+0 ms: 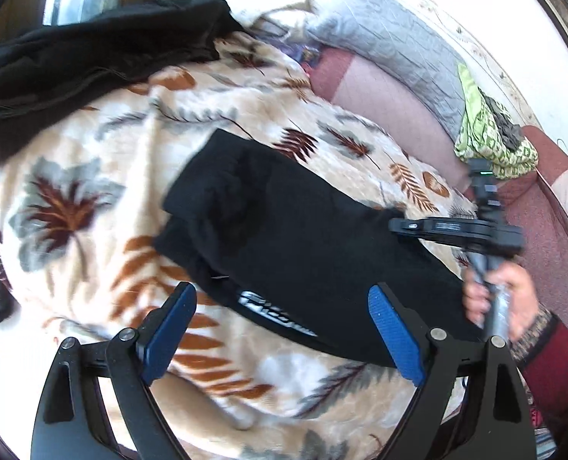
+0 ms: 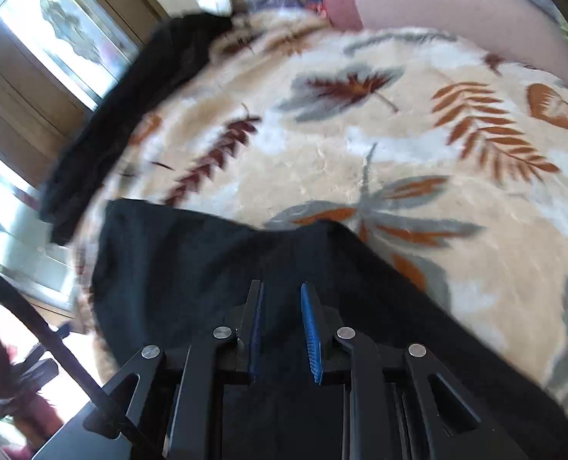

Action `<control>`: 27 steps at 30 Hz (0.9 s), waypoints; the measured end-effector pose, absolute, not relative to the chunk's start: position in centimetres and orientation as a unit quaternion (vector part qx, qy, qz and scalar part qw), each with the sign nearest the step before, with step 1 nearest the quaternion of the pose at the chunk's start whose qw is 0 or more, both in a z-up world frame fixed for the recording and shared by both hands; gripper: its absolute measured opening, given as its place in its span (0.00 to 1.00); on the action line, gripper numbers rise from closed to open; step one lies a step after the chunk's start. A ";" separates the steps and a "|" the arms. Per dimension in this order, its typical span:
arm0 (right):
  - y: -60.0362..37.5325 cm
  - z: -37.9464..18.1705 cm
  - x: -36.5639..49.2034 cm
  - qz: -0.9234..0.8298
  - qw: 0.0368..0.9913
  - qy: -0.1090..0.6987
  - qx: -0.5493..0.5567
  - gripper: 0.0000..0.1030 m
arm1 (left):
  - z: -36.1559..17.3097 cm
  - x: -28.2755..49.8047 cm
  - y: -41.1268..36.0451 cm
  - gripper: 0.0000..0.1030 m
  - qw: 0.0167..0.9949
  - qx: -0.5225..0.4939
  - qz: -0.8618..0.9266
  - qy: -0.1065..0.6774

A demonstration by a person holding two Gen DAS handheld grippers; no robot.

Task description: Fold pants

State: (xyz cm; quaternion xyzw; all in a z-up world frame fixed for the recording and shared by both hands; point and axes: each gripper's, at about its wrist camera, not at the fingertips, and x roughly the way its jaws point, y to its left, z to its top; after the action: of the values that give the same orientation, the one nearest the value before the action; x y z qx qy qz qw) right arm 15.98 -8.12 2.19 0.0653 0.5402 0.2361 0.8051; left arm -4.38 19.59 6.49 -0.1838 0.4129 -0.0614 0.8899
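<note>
Black pants (image 1: 284, 230) lie folded on a leaf-patterned blanket, with a white logo (image 1: 272, 310) near the front edge. My left gripper (image 1: 282, 329) is wide open just above that edge, holding nothing. My right gripper (image 2: 282, 306) hovers over the same pants (image 2: 207, 268) with its blue pads a narrow gap apart and nothing between them. In the left wrist view the right gripper (image 1: 456, 230) shows at the pants' right end, held by a hand.
A second black garment (image 1: 92, 65) lies heaped at the blanket's far left, also in the right wrist view (image 2: 130, 115). A grey pillow (image 1: 391, 38), a maroon sheet (image 1: 544, 237) and green cloth (image 1: 491, 138) lie to the right. A window (image 2: 54, 30) is on the left.
</note>
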 end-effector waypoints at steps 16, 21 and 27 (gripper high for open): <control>-13.5 6.1 10.2 0.150 0.861 0.479 0.085 0.35 | 7.5 7.6 22.1 0.88 0.887 -0.195 -0.047 0.415; -21.6 6.6 3.0 0.060 0.870 0.462 0.158 0.46 | 1.3 10.9 22.6 0.88 0.841 -0.213 -0.024 0.496; -31.7 8.7 -4.3 -0.077 0.870 0.413 0.259 0.60 | 3.0 10.3 22.3 0.89 0.848 -0.199 -0.040 0.489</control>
State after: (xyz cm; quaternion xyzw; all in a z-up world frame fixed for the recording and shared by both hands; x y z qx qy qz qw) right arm -4.27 -31.73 8.69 0.2587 0.4133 -0.0773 0.8696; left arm 10.30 22.33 2.98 -0.1991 0.4894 -0.0395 0.8481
